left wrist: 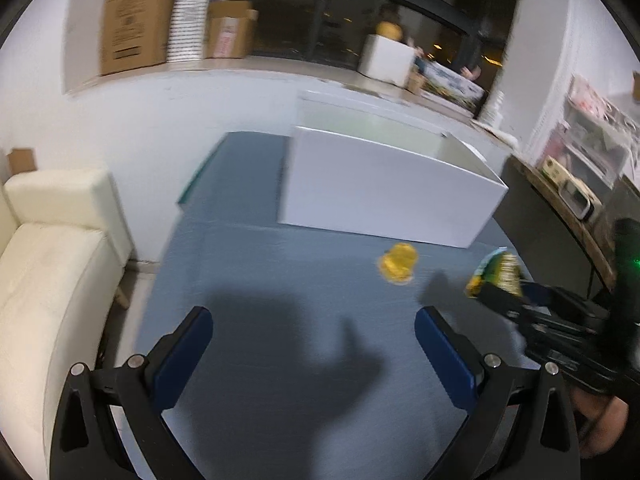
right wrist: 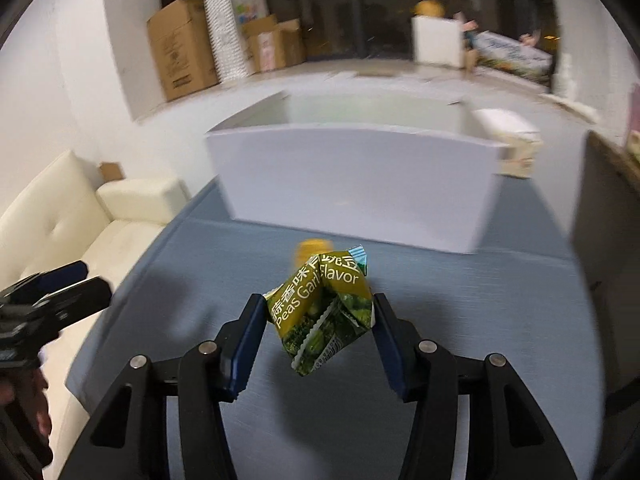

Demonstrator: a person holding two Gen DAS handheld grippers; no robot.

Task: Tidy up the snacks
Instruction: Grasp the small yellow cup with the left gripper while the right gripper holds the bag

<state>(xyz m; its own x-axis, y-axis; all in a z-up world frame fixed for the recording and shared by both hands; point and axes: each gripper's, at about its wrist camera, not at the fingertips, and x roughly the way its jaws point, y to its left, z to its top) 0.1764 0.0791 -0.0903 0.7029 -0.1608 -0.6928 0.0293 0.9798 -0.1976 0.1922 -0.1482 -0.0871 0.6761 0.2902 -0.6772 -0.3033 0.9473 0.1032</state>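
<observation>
My right gripper (right wrist: 318, 316) is shut on a green packet of garlic peas (right wrist: 324, 308) and holds it above the blue table; it also shows in the left wrist view (left wrist: 496, 276). A small yellow jelly cup (left wrist: 398, 262) lies on the table in front of the open white box (left wrist: 384, 188), and its top shows behind the packet in the right wrist view (right wrist: 314, 246). The white box (right wrist: 360, 184) stands at the far side of the table. My left gripper (left wrist: 314, 336) is open and empty above the table, left of the cup.
A cream sofa (left wrist: 52, 248) stands left of the blue table (left wrist: 260, 280). A ledge behind holds cardboard boxes (left wrist: 136, 16) and stacked cups. A small carton (right wrist: 516, 148) sits right of the white box. A dark shelf (left wrist: 560, 208) is on the right.
</observation>
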